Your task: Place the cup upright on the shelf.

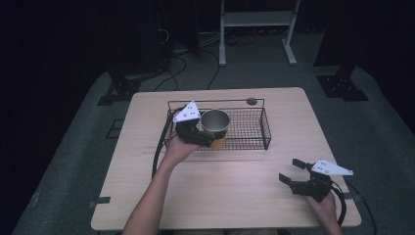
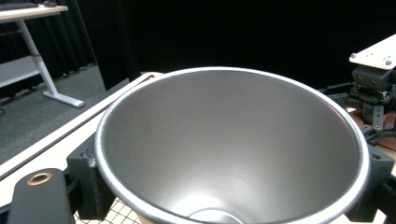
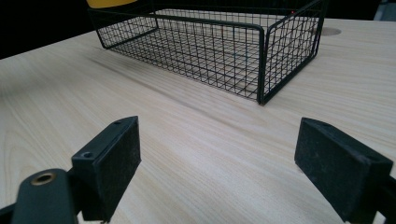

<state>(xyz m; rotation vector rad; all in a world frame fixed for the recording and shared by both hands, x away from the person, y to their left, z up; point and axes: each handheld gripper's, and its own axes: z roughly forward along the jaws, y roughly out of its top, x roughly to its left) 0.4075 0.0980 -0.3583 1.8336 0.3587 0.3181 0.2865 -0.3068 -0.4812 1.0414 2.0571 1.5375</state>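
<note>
Here, a person sits at a light wooden table (image 1: 230, 196) with a hand-held gripper in each hand. The left hand-held gripper (image 1: 208, 138) is clenched around a cup (image 1: 215, 128). The cup is yellow on the outside and shiny silver on the inside. It is held upright at the left end of a black wire basket (image 1: 244, 128), which sits on the far half of the table; whether the cup touches the basket floor cannot be told. In the left gripper view, the cup's (image 2: 233, 149) big round mouth is very close, with a black jaw pressed on each side of it. The right hand-held gripper (image 1: 293, 172) is near the right front corner of the table, well apart from the basket. Its jaws are spread wide and hold nothing. In the right gripper view, the two black jaws stand far apart above the bare table (image 3: 196, 154), and the basket (image 3: 219, 51) is farther off, with a bit of the yellow cup (image 3: 109, 3) at its far end. A cable trails from each gripper over the table edge.
</note>
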